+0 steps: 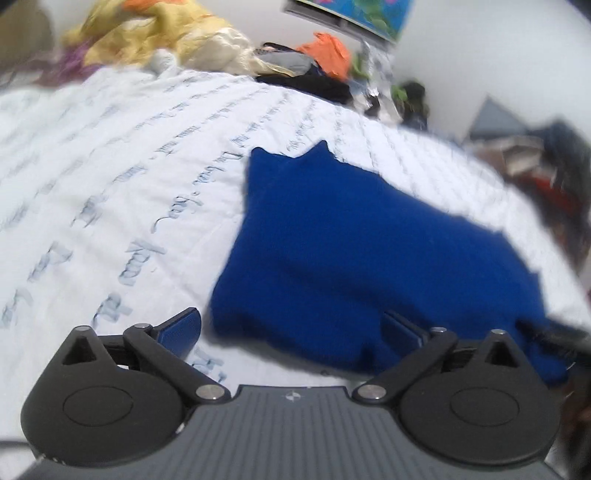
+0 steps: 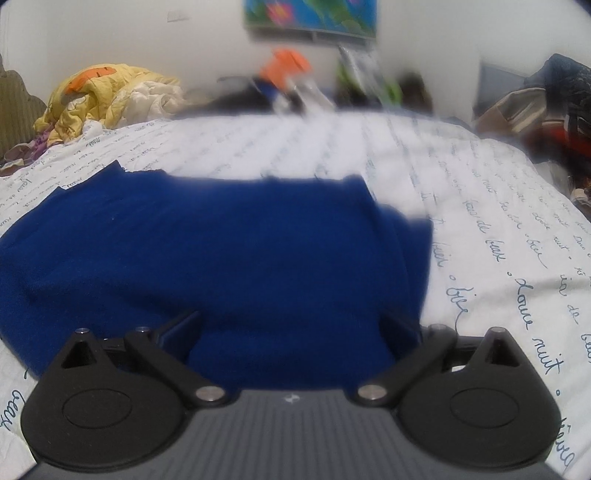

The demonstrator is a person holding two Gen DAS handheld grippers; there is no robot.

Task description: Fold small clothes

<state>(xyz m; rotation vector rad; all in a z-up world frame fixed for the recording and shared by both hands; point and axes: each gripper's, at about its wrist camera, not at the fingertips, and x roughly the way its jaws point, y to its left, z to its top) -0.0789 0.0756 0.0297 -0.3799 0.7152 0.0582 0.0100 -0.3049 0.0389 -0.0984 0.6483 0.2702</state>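
Note:
A dark blue garment [image 1: 354, 258] lies flat on a white bedsheet [image 1: 110, 166] printed with cursive writing. In the left wrist view it lies ahead and to the right. My left gripper [image 1: 291, 328] is open at the garment's near left edge, with its right finger [image 1: 400, 325] over the cloth and its left finger [image 1: 181, 328] over bare sheet. In the right wrist view the garment [image 2: 221, 251] fills the middle. My right gripper [image 2: 291, 328] is open just above the garment's near edge, holding nothing.
A yellow crumpled blanket [image 2: 110, 96] lies at the bed's far left. Orange and dark clothes [image 1: 325, 62] are piled at the far edge under a wall picture [image 2: 310, 16]. More clutter [image 2: 546, 110] is stacked at the right side of the bed.

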